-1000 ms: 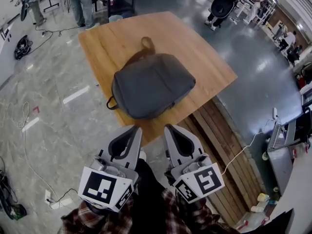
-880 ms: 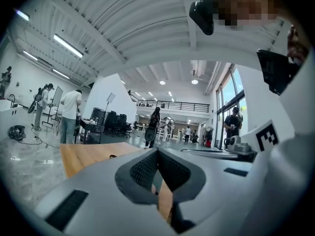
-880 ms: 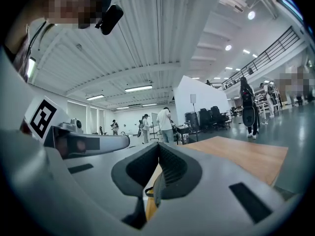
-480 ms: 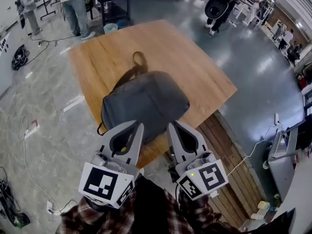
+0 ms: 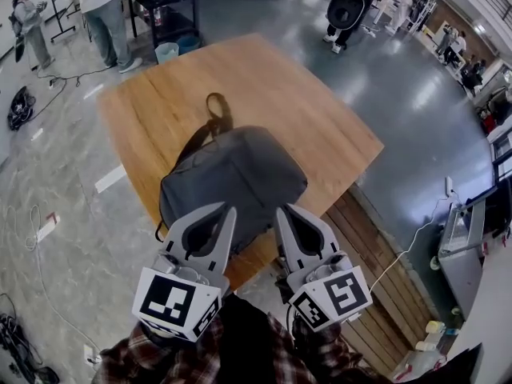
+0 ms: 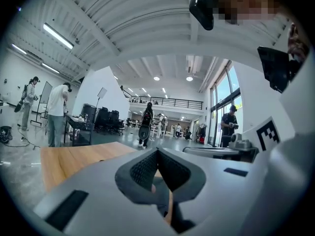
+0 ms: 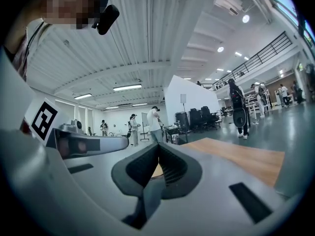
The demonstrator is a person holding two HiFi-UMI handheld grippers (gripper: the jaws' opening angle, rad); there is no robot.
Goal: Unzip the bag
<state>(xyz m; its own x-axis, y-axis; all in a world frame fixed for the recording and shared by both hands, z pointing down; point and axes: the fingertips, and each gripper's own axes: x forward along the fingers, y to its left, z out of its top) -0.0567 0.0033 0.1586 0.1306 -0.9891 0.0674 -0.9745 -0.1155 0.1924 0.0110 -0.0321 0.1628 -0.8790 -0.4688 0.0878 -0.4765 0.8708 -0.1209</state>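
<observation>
A dark grey backpack [image 5: 234,178] lies flat on the wooden table [image 5: 304,102], its top loop handle [image 5: 216,106] pointing away from me. My left gripper [image 5: 226,212] hovers over the bag's near edge with its jaws closed together and nothing between them. Just to its right, my right gripper [image 5: 282,212] is likewise shut and empty, near the bag's near right edge. In the left gripper view the left gripper [image 6: 157,151] shows its pads meeting, with the table [image 6: 74,159] beyond. The right gripper [image 7: 158,146] looks the same in the right gripper view. The zipper is not visible.
The table's near edge [image 5: 248,258] is just under the grippers, with a wooden plank floor strip [image 5: 376,246] to the right. People stand at the far left [image 5: 100,14] by a black cart [image 5: 164,6]. A white cable [image 5: 400,254] runs across the floor at right.
The view has closed in on the table: the bag now sits nearer and both grippers reach over its near edge. Both grippers stay shut.
</observation>
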